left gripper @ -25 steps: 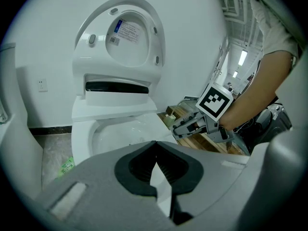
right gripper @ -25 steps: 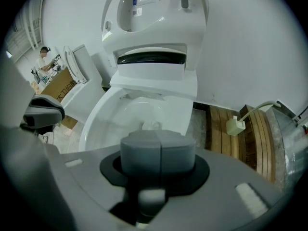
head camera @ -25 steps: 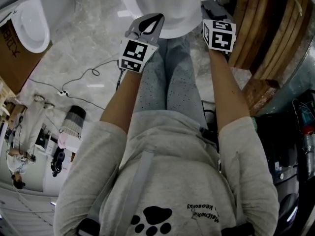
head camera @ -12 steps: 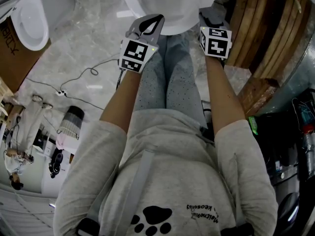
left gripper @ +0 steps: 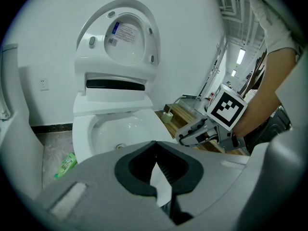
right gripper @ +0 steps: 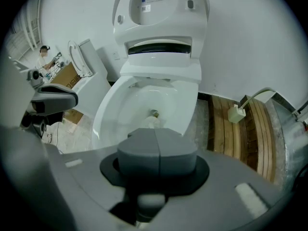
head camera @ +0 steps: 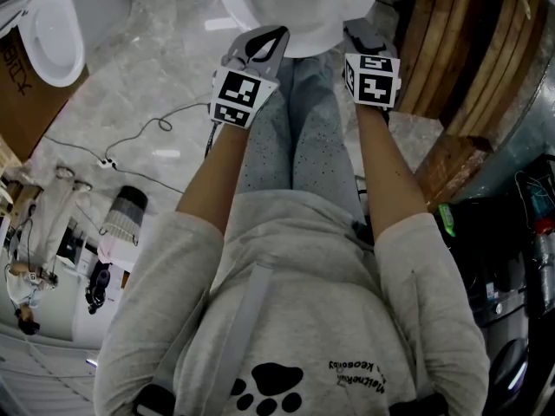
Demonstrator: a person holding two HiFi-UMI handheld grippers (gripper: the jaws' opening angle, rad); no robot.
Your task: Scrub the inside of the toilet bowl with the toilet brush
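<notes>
- Directly in front of the toilet bowl [right gripper: 108, 110] we hold both grippers side by side, above its near rim, in the head view.
- Our left gripper [left gripper: 155, 150] is closed on nothing: its dark pads meet at the tips, and through the narrow gap behind them only the white of the bowl shows.
- Our right gripper [right gripper: 155, 146] is also closed and empty, its two grey pads pressed together along a straight seam.
- From the left gripper view, the right gripper hangs just to the right of the bowl's rim, its marker cube [left gripper: 226, 107] turned toward us.
- Behind the bowl the lid [right gripper: 161, 6] stands upright against the white wall, a printed label on its inner face.
- At the bottom of the bowl sits the drain opening [right gripper: 154, 113], with a pale patch just in front of it that we cannot identify.
- Right of the bowl lie wooden planks [right gripper: 235, 134] with a small white plug [right gripper: 236, 113] resting on them.
- Left of the bowl, on the floor near its base, lies a green packet [left gripper: 65, 165].
- Well away to the left of the bowl stands a second toilet [head camera: 52, 37], and a thin cable [head camera: 147, 133] trails across the marble floor.
</notes>
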